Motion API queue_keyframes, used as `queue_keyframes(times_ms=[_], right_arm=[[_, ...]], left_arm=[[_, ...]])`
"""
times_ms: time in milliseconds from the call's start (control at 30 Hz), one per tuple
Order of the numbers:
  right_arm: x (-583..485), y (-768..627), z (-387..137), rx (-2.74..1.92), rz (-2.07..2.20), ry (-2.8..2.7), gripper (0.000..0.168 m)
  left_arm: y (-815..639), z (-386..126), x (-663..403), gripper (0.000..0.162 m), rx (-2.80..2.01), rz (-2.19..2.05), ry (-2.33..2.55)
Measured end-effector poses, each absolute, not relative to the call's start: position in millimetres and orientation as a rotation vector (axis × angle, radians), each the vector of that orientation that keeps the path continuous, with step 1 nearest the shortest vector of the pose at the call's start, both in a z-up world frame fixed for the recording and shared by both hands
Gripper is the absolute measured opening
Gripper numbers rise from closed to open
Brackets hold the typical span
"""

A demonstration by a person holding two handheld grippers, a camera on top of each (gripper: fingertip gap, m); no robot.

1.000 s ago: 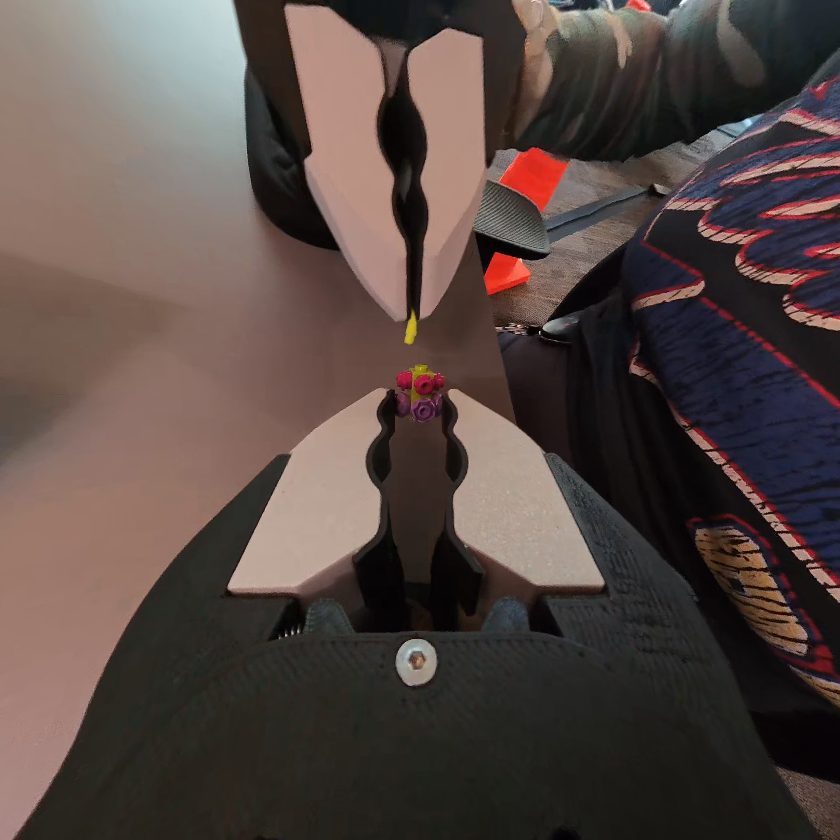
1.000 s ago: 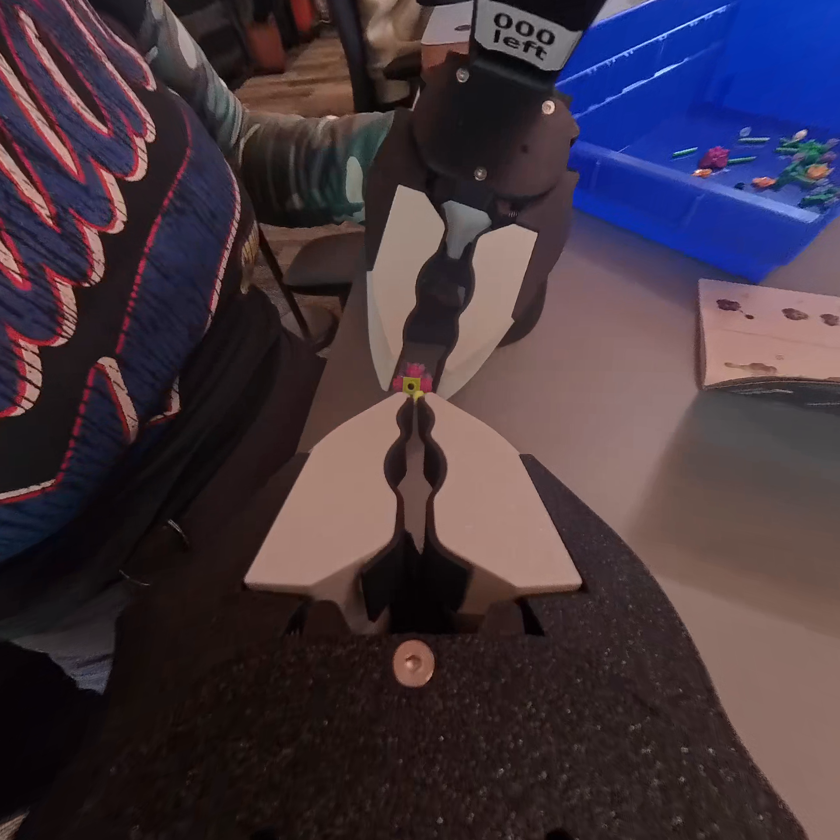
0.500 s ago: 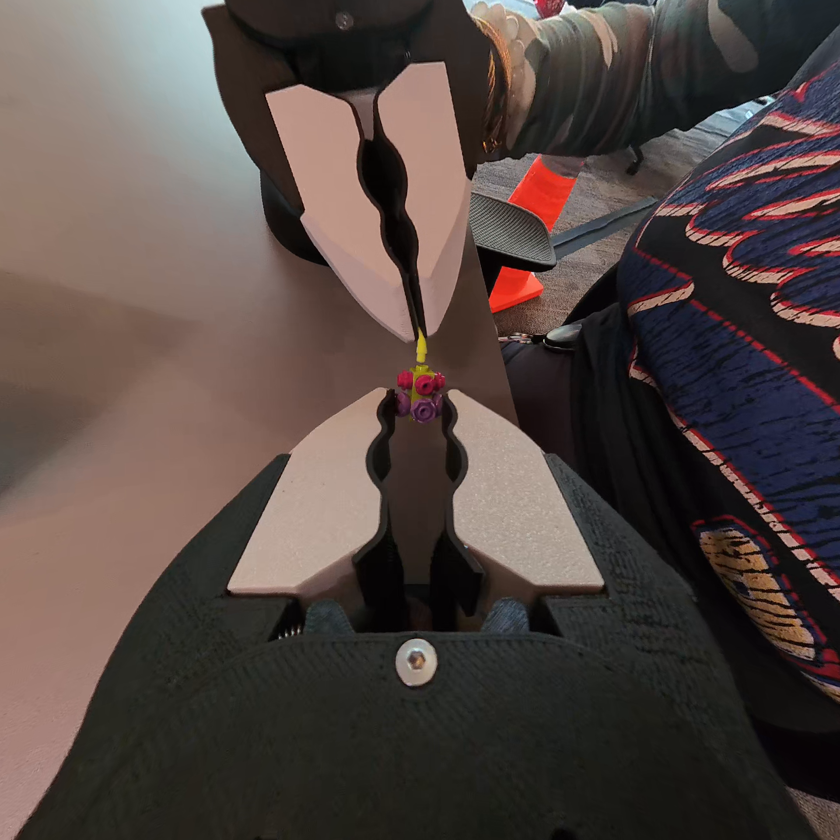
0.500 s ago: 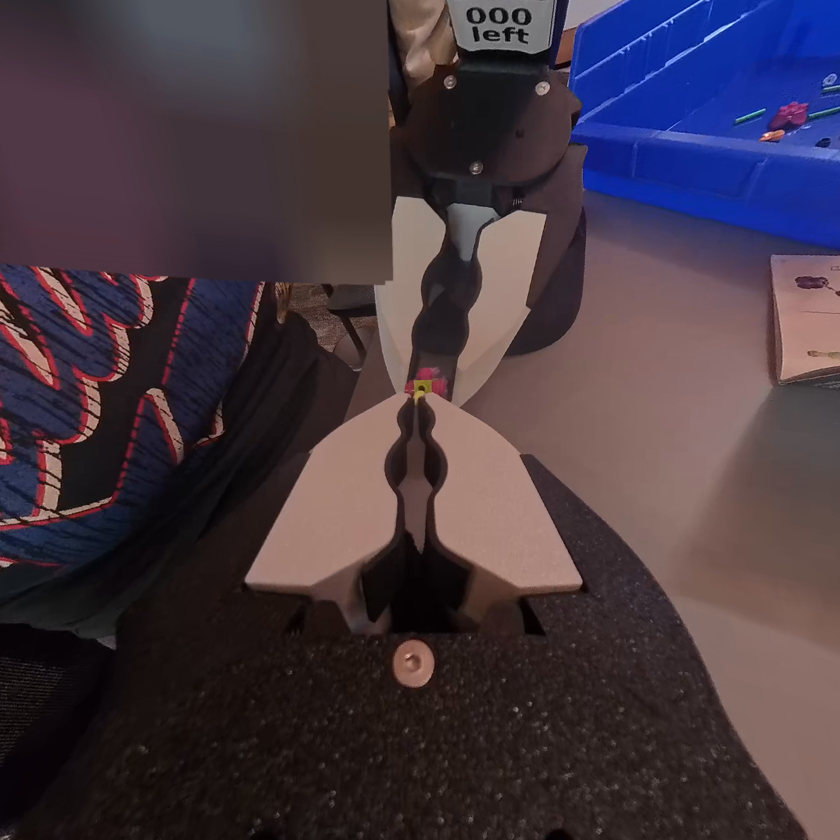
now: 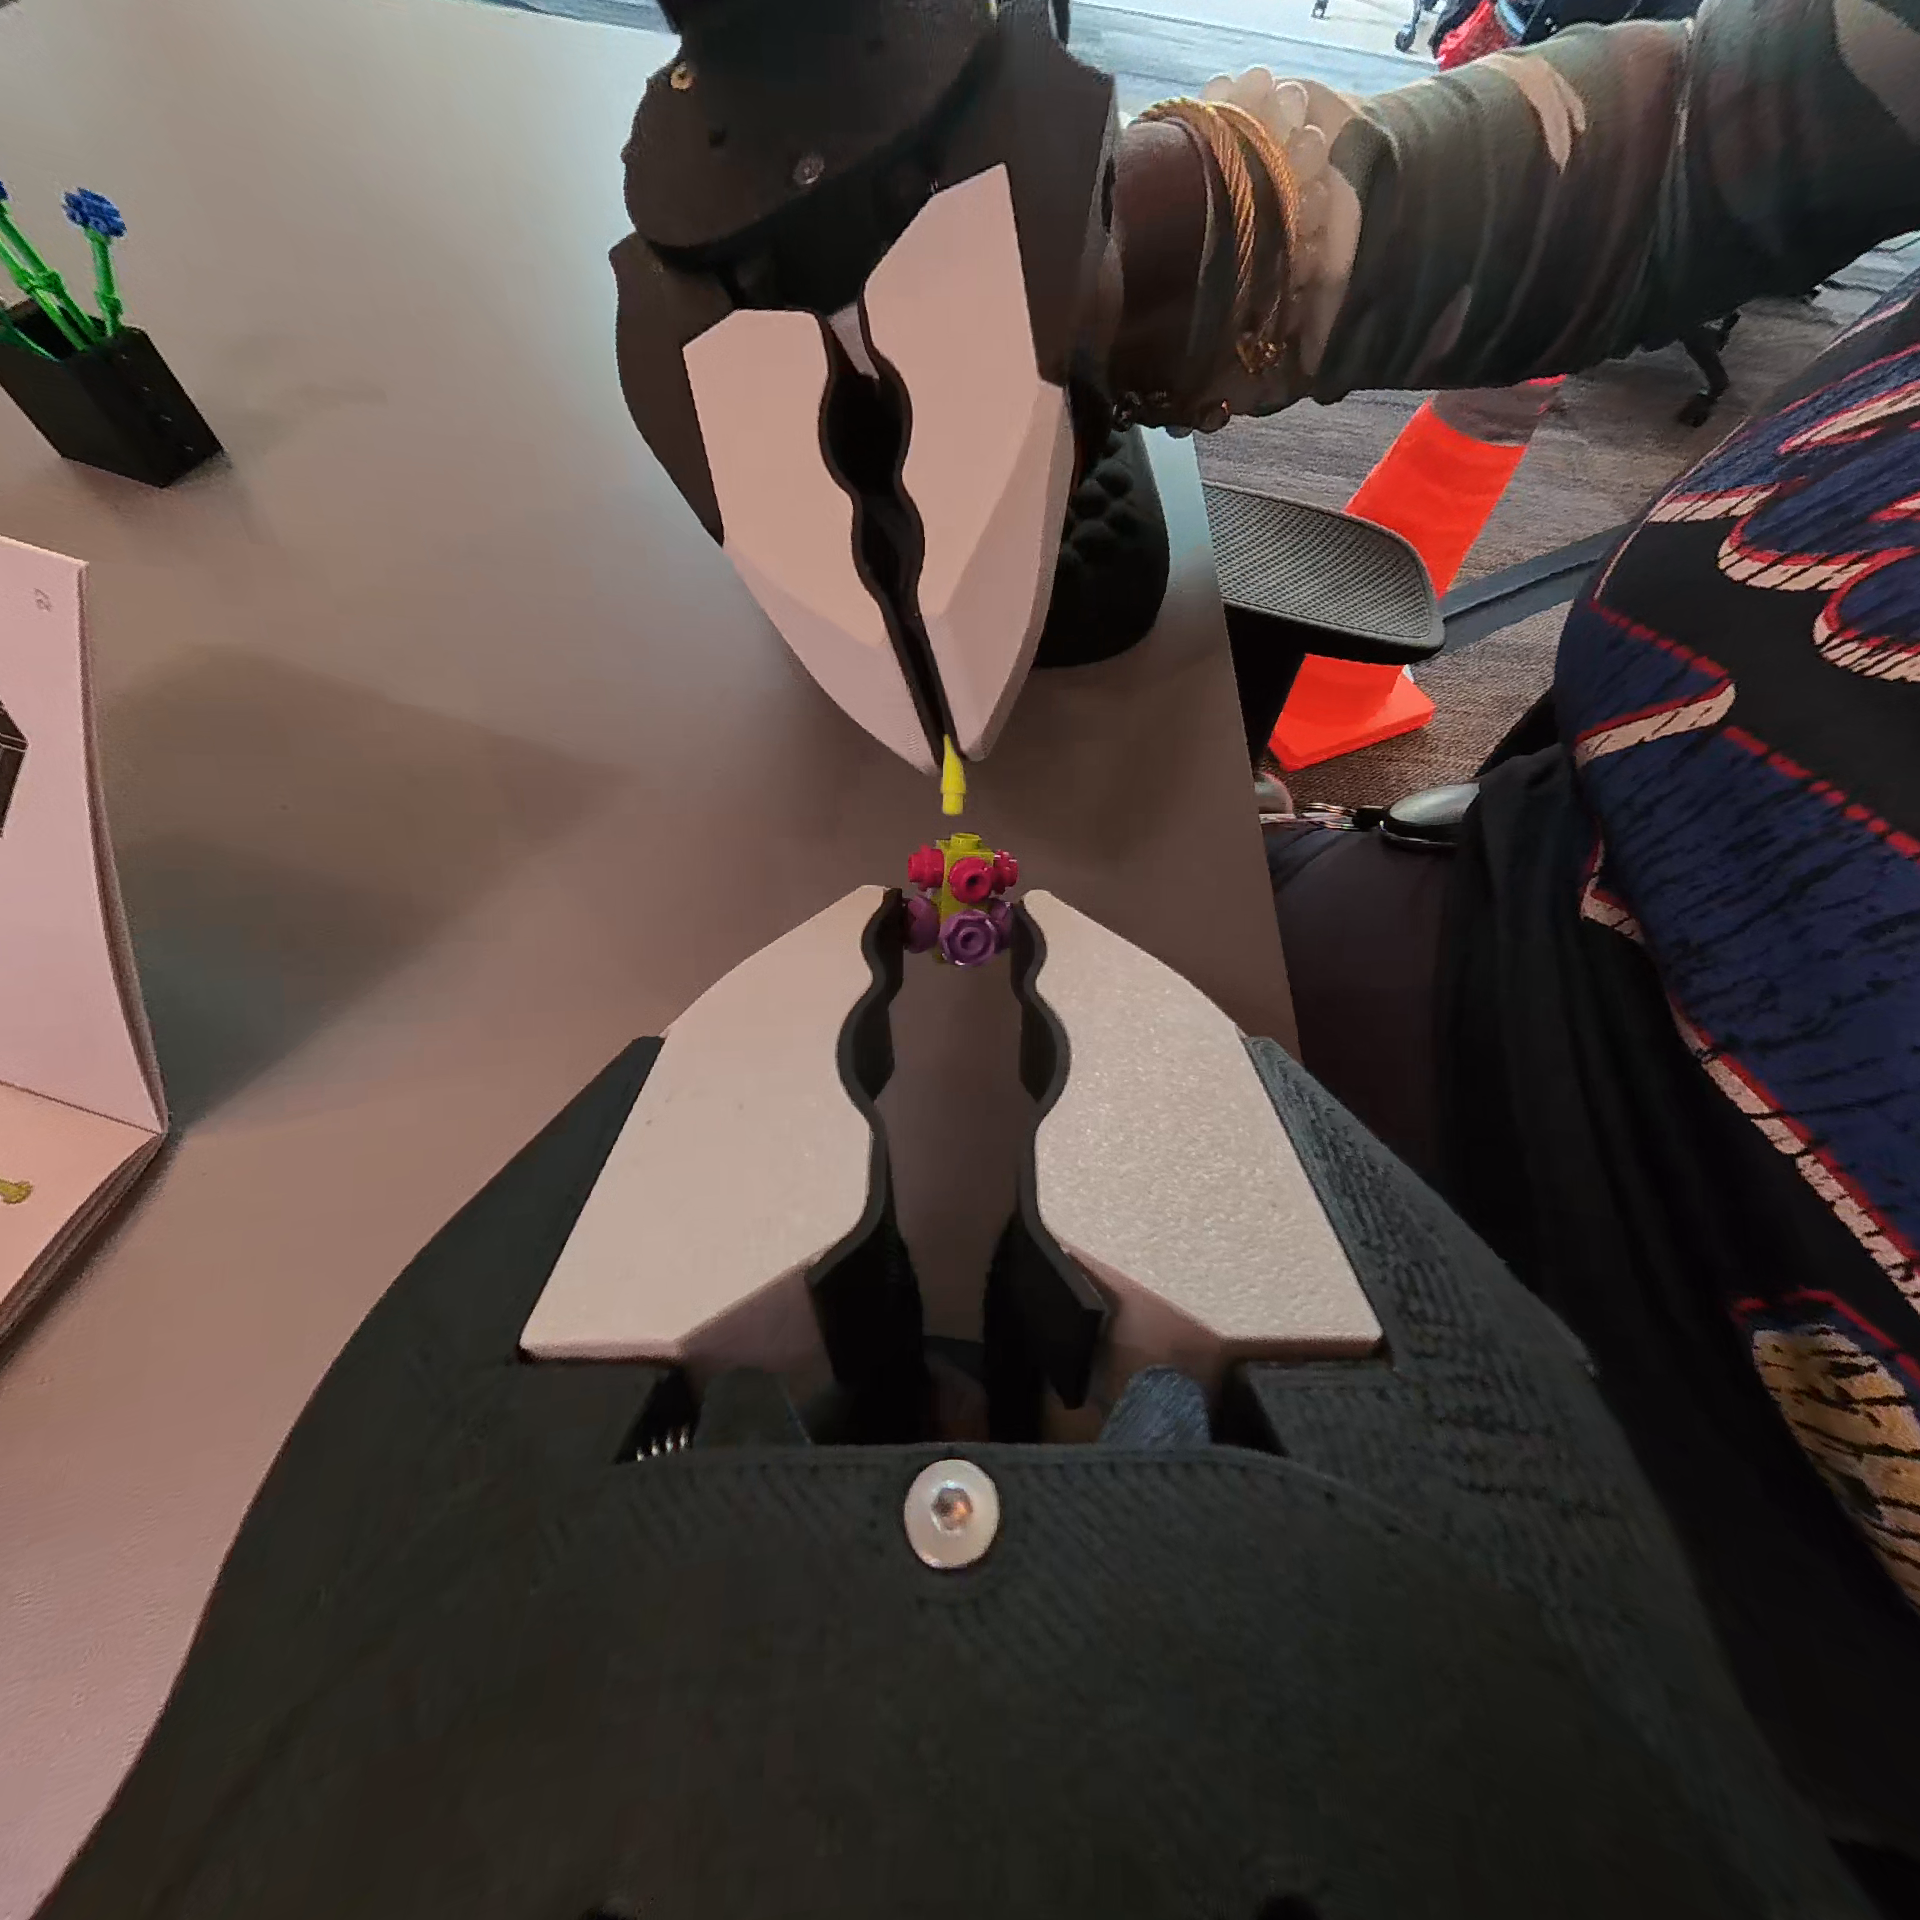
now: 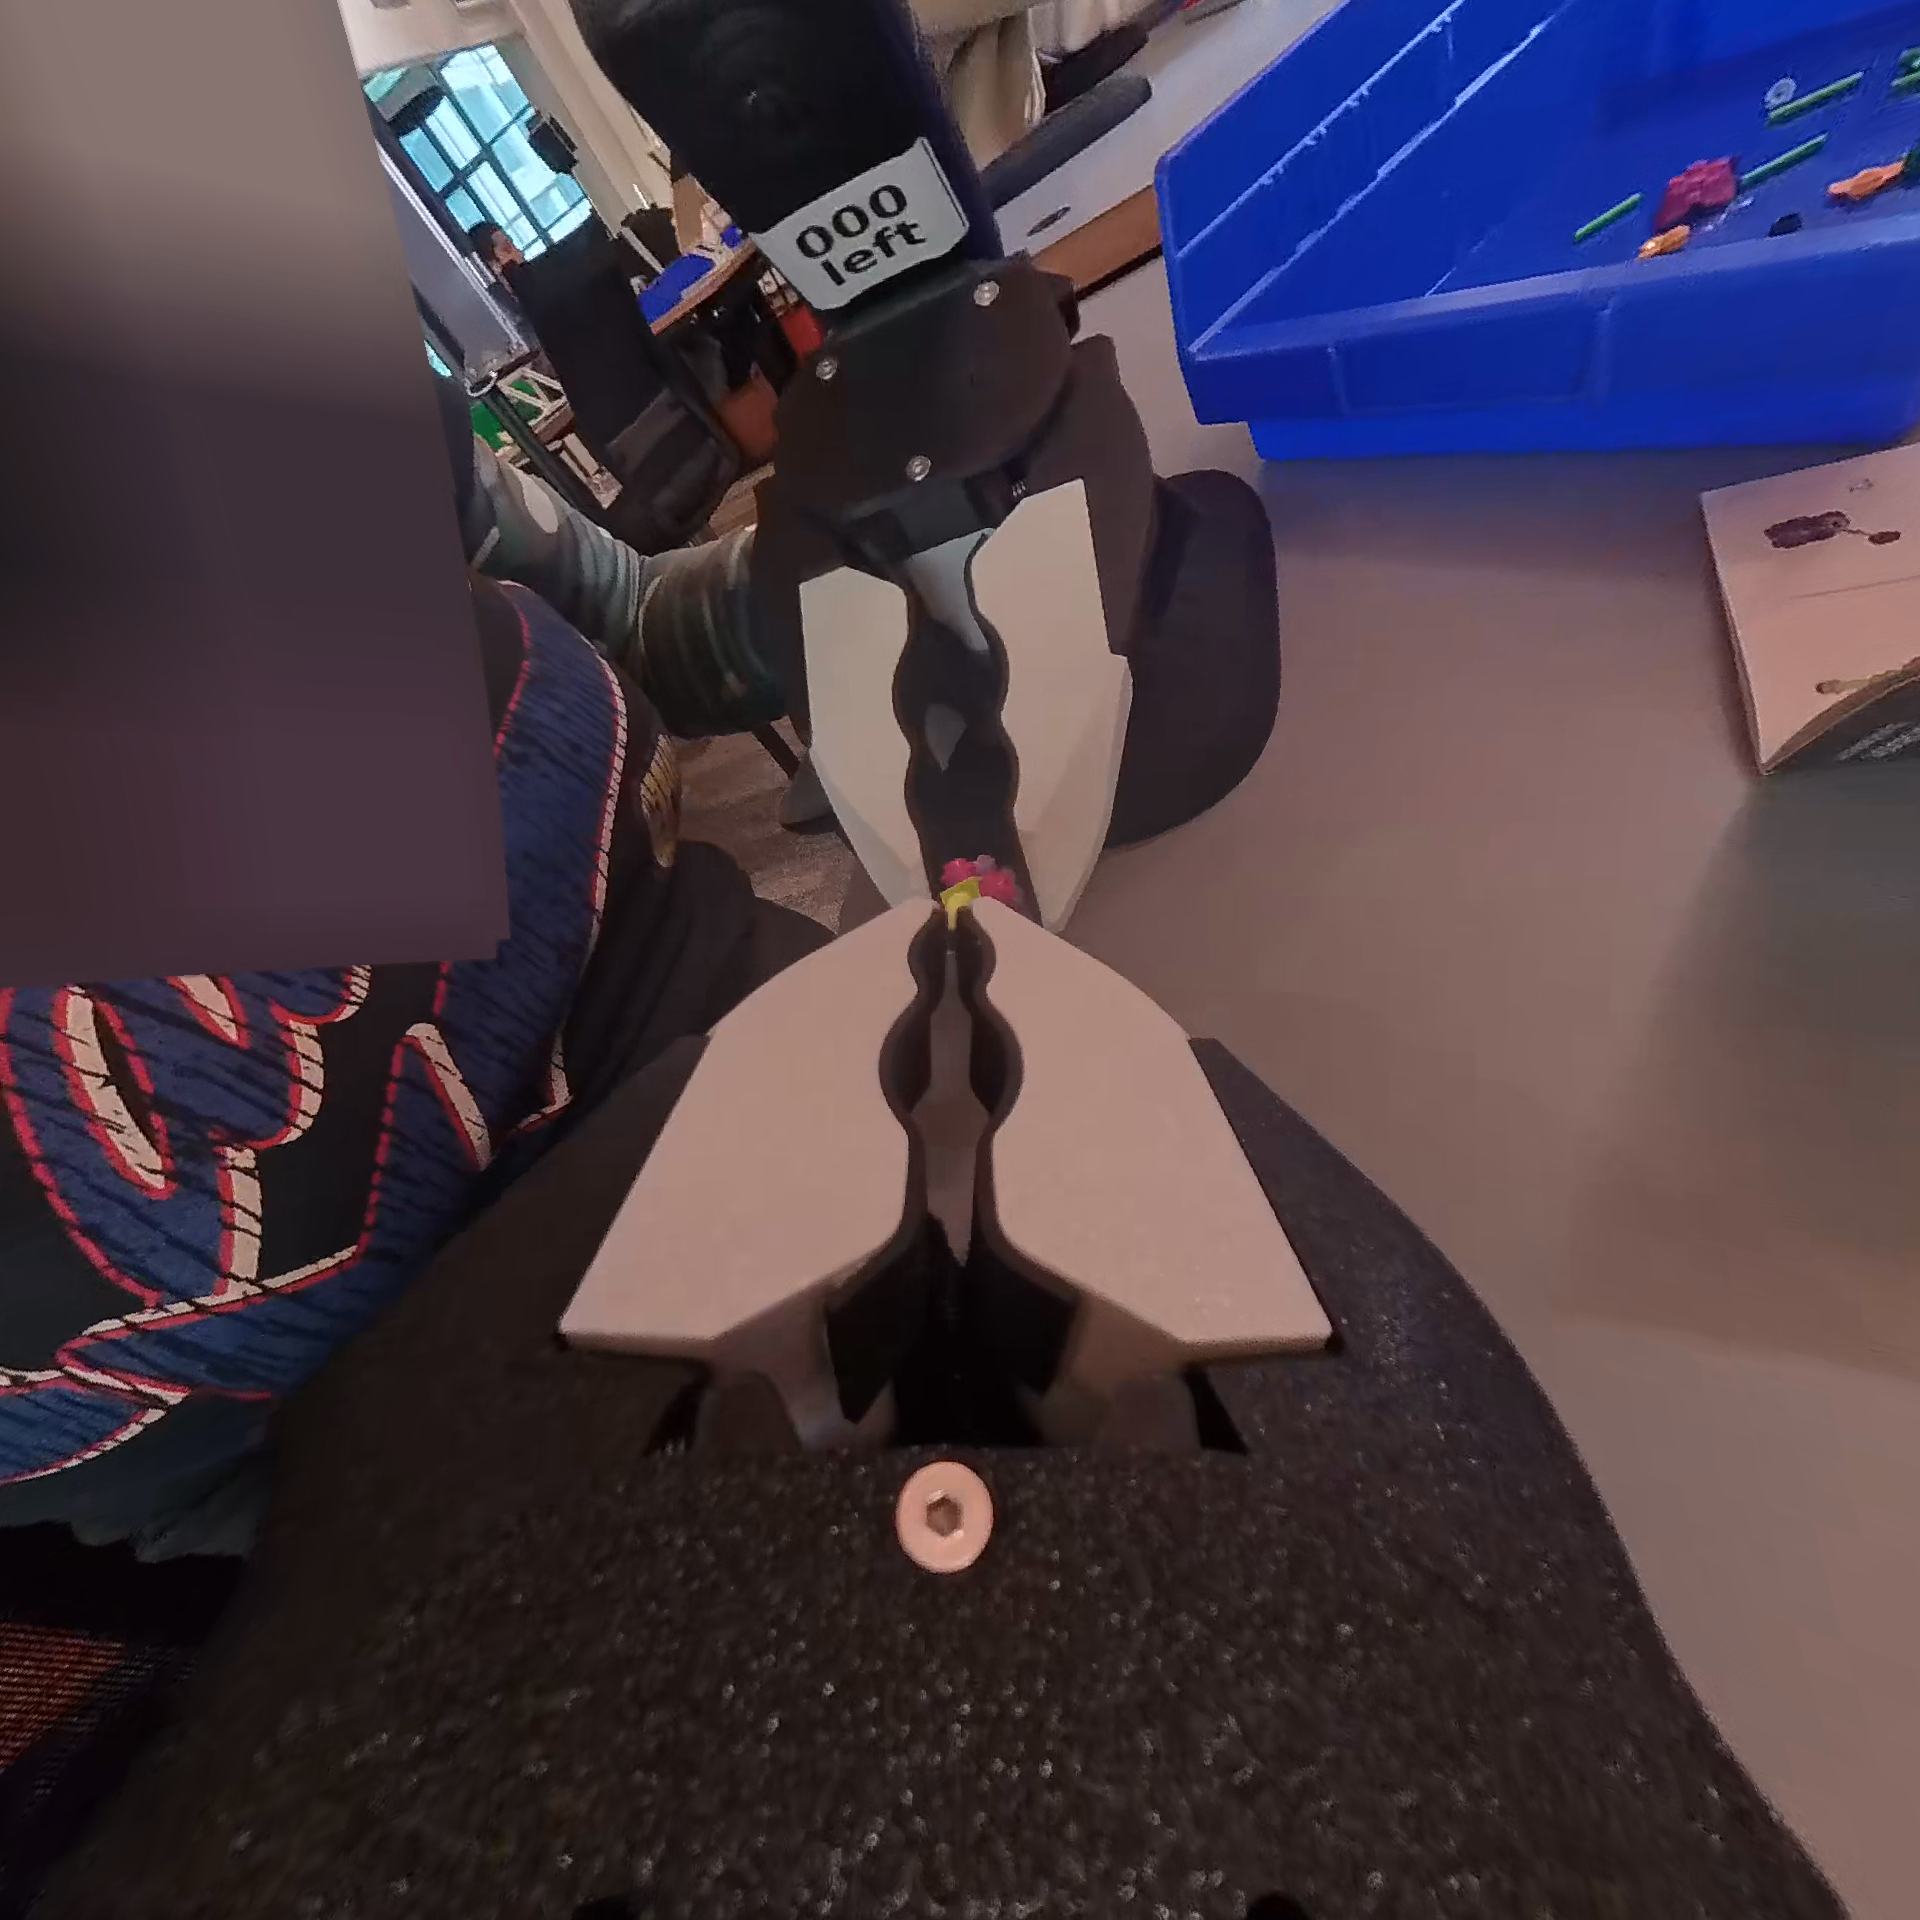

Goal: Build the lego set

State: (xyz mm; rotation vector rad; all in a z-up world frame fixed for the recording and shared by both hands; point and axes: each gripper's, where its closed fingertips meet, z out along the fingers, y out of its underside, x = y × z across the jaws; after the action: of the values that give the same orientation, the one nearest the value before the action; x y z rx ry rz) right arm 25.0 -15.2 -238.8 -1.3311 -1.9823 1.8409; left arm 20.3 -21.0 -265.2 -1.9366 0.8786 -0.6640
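My left gripper (image 5: 954,912) is shut on a small lego cluster (image 5: 961,883), a lime core with magenta and purple round studs, gripped at its lower part. My right gripper (image 5: 940,756) points at it from the opposite side, shut on a small yellow piece (image 5: 950,790). The piece's free end hangs a short gap above the lime stud on top of the cluster. In the right wrist view my right gripper (image 6: 954,920) holds the yellow piece (image 6: 956,900) just in front of the cluster (image 6: 987,878), which sits in the left gripper (image 6: 982,902).
A blue bin (image 6: 1455,343) with loose pieces stands at the back right. An instruction booklet (image 6: 1808,623) lies near it and also shows in the left wrist view (image 5: 52,883). A black pot of blue lego flowers (image 5: 94,384), an orange cone (image 5: 1392,582) and the person's torso (image 5: 1714,935) are nearby. The tips of both grippers are at nearly the same place.
The yellow piece came down onto the cluster's top half a second ago and now stands a little off it. Both grippers have tilted and shifted together; neither grip changed.
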Motion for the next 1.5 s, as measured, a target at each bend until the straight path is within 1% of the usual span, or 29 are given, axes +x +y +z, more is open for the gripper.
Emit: queue_keyframes(times_ms=[700, 900, 1167, 1500], right_arm=[[22, -14, -246, -1.395, 1.793, -1.989, 0.002], [22, -16, -255, -1.454, 1.74, -2.048, 0.002], [25, -12, -278, -1.581, 1.495, -2.15, 0.002], [22, -12, -281, -1.614, 1.498, -2.141, 0.002]], left_arm=[[-16, -268, 19, 0.019, -1.955, -0.563, 0.858], [-17, -277, 21, 0.019, -1.999, -0.511, 0.91], [-16, -300, 20, 0.019, -2.174, -0.46, 0.948], [-17, -303, 21, 0.018, -2.196, -0.478, 0.951]])
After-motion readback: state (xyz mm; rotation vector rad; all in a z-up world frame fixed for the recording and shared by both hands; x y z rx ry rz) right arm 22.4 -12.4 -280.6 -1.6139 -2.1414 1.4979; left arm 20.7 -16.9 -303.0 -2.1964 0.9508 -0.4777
